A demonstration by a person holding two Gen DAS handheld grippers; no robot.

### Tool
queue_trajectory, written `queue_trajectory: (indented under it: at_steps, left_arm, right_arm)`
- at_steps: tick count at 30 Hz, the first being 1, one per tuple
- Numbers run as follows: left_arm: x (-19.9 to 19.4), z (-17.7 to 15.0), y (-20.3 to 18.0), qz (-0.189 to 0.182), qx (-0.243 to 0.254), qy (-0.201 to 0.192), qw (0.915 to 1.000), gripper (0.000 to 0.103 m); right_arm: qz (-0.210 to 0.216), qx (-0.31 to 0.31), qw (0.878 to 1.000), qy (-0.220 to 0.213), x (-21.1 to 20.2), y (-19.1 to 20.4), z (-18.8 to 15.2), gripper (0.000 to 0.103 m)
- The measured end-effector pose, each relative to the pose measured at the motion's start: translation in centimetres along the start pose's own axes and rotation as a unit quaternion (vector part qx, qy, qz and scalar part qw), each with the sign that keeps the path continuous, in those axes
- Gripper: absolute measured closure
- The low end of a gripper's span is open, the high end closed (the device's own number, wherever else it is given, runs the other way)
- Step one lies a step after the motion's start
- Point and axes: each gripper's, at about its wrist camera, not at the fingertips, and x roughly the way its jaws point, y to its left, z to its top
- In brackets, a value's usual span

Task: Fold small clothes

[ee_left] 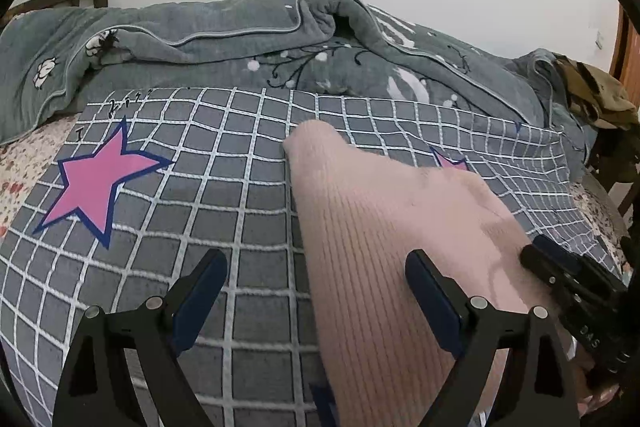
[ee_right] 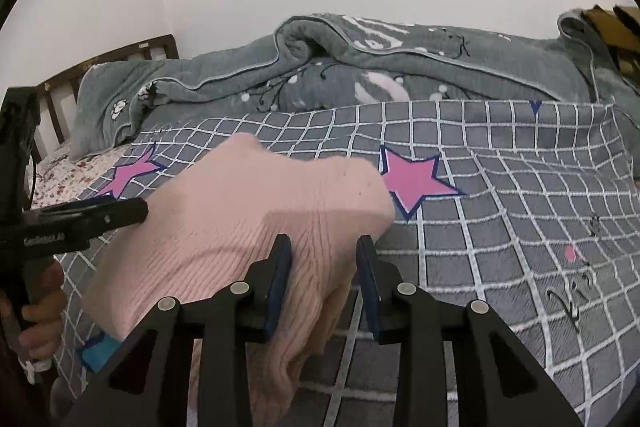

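Two grippers work over one pink ribbed garment [ee_right: 248, 223], which lies on the checked cover [ee_left: 208, 195] of the bed, its far end toward twelve o'clock. It appears spread lengthwise so a fold can be laid across it. The left gripper [ee_left: 316, 295] has its jaws spread wide, holding nothing, the cloth's left edge lying under the gap. The right gripper [ee_right: 324, 283] has its jaws partly apart around a bunched fold, the left pad touching it without pinching.
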Motion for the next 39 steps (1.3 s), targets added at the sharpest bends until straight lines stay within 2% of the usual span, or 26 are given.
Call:
queue_trajectory:
  at_steps: [7,21,31,34,39]
  left_arm:
    - [0.9,0.7,0.5,-0.007,-0.014,0.01,0.9998,0.013]
    - [2.9,3.9,-0.6,0.004,0.012,0.004,0.9999,0.013]
    - [6.6,5.1,0.0,0.024,0.028,0.011,0.9993,0.013]
    - [8.1,4.9,0.0,0.032,0.044,0.017,0.9984,0.013]
    - [9.1,4.7,0.2,0.023,0.043,0.018,0.9987,0.013]
  right_arm:
    - [-0.006,-0.001,1.0,0.017,0.3,-0.3,1.0,0.068]
    - [-0.018,-0.007,1.0,0.012,2.1,-0.3,4.7,0.056]
    - [-0.018,-0.002,0.999,0.05,6.6,-1.4,3.6,0.056]
    - [-0.021,0.001,0.999,0.05,6.8,-1.6,3.6,0.056]
    - [-0.032,-0.007,0.998,0.049,7.1,-1.3,3.3,0.056]
